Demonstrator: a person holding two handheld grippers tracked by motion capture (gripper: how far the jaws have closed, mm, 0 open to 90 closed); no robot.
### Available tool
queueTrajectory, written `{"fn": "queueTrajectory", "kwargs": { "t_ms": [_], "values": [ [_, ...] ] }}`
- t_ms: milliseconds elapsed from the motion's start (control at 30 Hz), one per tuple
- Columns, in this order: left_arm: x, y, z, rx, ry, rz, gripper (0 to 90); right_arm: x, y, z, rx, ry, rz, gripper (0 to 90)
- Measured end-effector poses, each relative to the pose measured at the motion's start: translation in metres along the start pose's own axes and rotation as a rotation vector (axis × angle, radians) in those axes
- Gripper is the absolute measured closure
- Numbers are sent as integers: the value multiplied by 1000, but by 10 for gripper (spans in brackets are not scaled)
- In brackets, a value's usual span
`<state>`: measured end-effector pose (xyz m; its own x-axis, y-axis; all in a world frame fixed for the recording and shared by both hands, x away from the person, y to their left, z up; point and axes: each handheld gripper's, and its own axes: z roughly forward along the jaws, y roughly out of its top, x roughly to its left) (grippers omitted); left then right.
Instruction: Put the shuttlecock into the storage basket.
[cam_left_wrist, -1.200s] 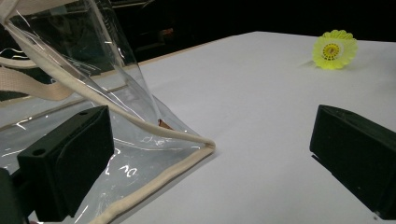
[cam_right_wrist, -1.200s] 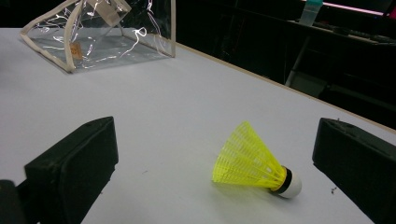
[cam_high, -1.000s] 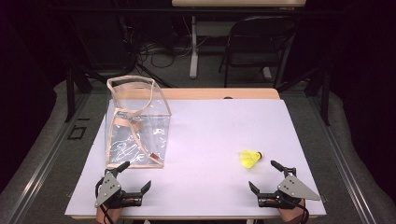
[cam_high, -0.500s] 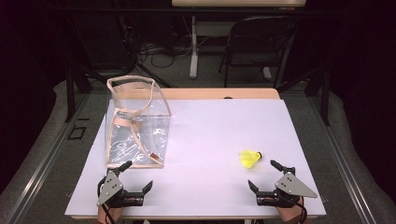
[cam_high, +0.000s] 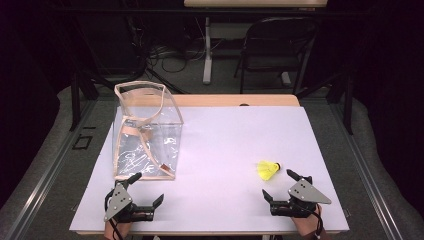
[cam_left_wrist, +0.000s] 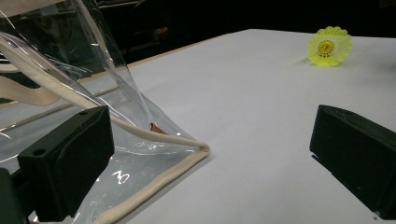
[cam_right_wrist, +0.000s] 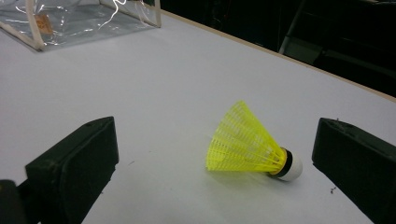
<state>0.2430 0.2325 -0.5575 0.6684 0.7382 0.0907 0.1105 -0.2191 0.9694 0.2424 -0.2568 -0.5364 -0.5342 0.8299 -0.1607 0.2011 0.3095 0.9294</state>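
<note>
Approach stage: right hand-held gripper (cam_high: 282, 189), jaws spread, faces the shuttlecock (cam_right_wrist: 252, 144) at its 12 o'clock; left hand-held gripper (cam_high: 146, 189), spread, fronts the bag (cam_high: 145, 132). Next: straddle shuttlecock, squeeze gently.

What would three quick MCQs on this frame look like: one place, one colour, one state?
1. Where does the yellow plastic shuttlecock lie?
A. inside the bag
B. on the white table near the right hand-held gripper
C. on the floor

2. What colour is the trim of the clear plastic bag?
A. beige
B. red
C. black

3. How do the right hand-held gripper's jaws stand?
A. shut on the shuttlecock
B. shut, holding nothing
C. open

Key: 1 B, it rests on the table just ahead of that gripper; 2 A, beige edging; 3 C, jaws stand apart, shuttlecock untouched.
</note>
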Motion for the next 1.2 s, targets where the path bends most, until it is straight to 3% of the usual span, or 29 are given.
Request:
{"fn": "queueTrajectory", "kwargs": {
  "t_ms": [1200],
  "values": [
    [1, 0, 2, 4, -8, -5, 0, -11, 13, 28, 156, 3, 34, 0]
  ]
}}
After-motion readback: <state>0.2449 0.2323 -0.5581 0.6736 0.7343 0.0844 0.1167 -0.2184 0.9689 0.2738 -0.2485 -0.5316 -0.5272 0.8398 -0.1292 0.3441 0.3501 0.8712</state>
